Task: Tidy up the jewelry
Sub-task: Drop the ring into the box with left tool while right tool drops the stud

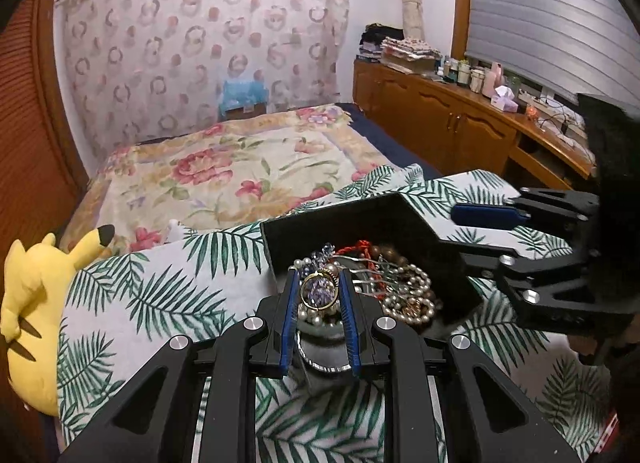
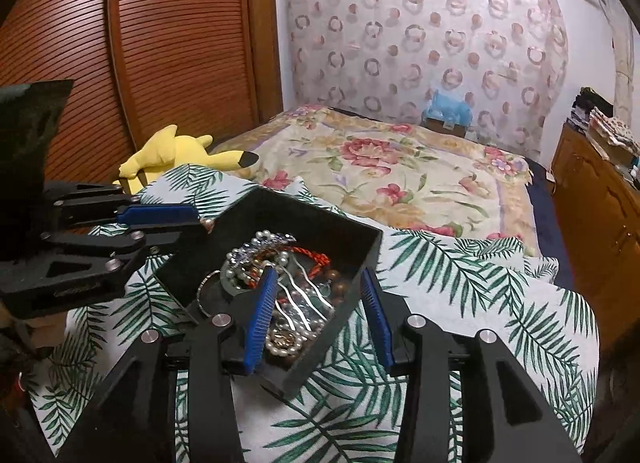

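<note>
While the black tray [image 1: 404,219] of tangled jewelry [image 2: 280,287] rests on the palm-print cushion [image 1: 160,295], the left gripper [image 1: 319,295] pinches a gold ring [image 1: 316,291] above it; the right gripper [image 2: 320,315], jaws apart and empty, straddles the tray's near wall.

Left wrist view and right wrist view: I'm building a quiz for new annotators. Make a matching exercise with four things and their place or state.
Things:
1. gold ring
2. black tray
3. yellow plush toy
4. right gripper

Places or states:
A. open, over the tray's edge
B. between the pads of the left gripper
C. on the palm-leaf cloth, holding jewelry
D. beside the cloth, near the louvered wooden doors

Pairs: 1-B, 2-C, 3-D, 4-A
</note>
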Available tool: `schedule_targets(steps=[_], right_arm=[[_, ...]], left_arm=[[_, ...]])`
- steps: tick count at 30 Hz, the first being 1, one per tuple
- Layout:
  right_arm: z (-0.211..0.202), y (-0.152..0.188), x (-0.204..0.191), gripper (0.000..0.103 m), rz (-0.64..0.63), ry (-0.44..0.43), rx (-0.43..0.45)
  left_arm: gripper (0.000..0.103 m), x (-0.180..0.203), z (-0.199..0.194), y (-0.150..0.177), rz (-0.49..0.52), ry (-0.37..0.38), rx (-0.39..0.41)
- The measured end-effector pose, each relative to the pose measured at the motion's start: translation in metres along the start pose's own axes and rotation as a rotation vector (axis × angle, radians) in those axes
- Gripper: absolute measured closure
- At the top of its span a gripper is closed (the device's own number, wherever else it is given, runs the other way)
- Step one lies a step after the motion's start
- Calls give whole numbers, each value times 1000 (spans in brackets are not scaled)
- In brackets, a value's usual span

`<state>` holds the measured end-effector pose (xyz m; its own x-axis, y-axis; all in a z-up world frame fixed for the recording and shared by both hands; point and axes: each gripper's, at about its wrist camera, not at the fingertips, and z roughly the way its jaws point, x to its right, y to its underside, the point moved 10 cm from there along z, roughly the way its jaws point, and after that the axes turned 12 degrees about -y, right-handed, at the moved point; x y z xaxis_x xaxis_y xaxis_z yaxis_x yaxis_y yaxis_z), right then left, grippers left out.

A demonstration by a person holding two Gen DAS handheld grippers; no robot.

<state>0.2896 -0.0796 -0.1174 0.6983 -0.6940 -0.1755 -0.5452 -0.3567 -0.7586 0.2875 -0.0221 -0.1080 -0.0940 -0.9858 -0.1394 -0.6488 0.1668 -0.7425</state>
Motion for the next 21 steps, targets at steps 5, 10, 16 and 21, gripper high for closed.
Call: schedule_targets(steps=[5, 10, 16, 21], right_arm=[[-7, 5, 7, 55, 17, 12, 10], [-13, 12, 11, 53, 27, 23, 13], [-24, 24, 12, 53, 52, 44, 24], [-35, 30, 1, 53, 65, 51, 48]], left_arm=[[84, 1, 17, -6, -3, -12, -14], [81, 0, 24, -12, -21, -26, -26], [56, -2, 12, -4, -37, -33, -16], [34, -3, -8, 5, -43, -42, 4]])
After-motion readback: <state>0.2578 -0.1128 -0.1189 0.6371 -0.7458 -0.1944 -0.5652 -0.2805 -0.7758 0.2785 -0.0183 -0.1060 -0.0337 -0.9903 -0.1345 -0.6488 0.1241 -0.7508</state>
